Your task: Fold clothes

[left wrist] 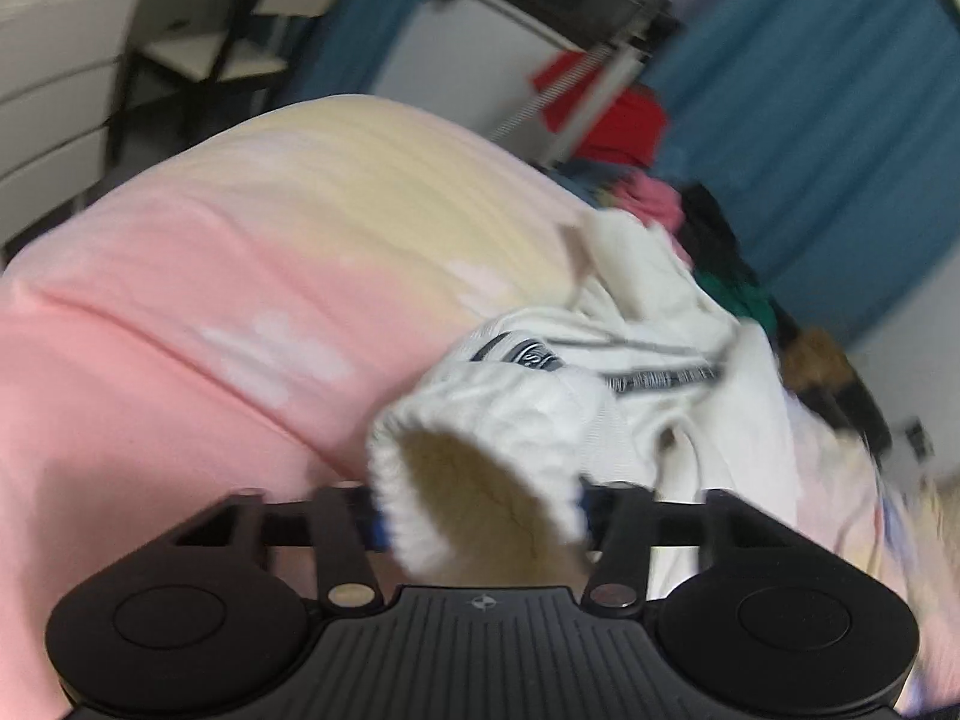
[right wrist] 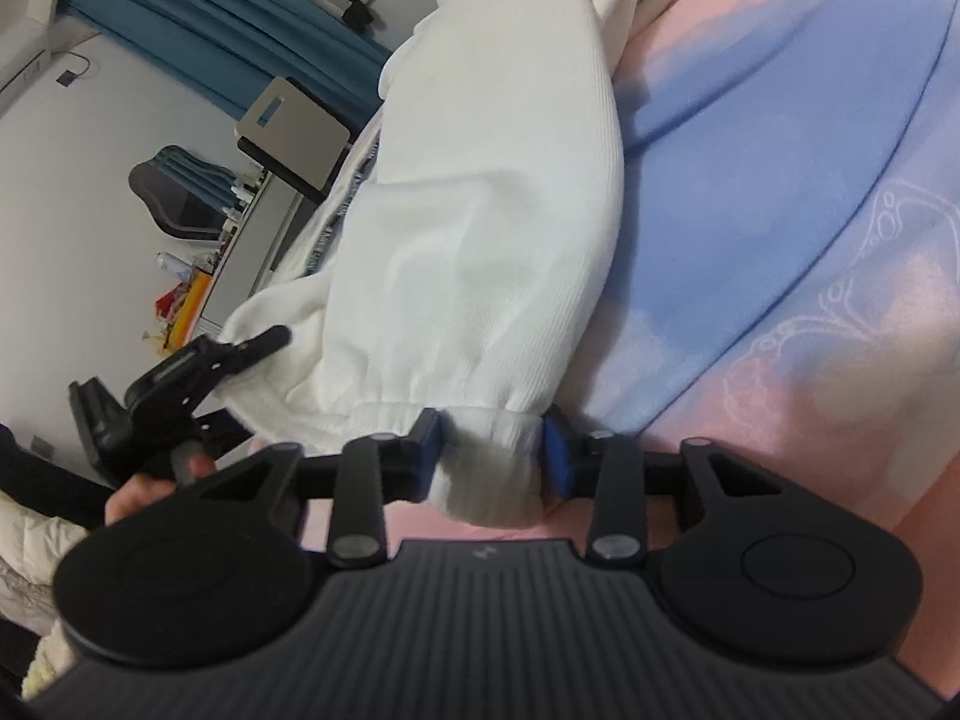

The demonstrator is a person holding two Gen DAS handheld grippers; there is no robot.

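right tool (right wrist: 492, 456) | clamps white sleeve cuff (right wrist: 486, 480) | over pink-blue bedsheet (right wrist: 780, 240) | left tool (right wrist: 198, 366) apparently gripping too

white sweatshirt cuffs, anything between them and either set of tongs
Nothing visible. The left tongs close on one ribbed cuff of the white fleece-lined sweatshirt; the right tongs pinch the other cuff.

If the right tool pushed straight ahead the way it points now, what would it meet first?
The white garment: its ribbed cuff is already pinched in the right tool, so the sleeve bunches first; the pink and blue bedsheet is probably just beneath.
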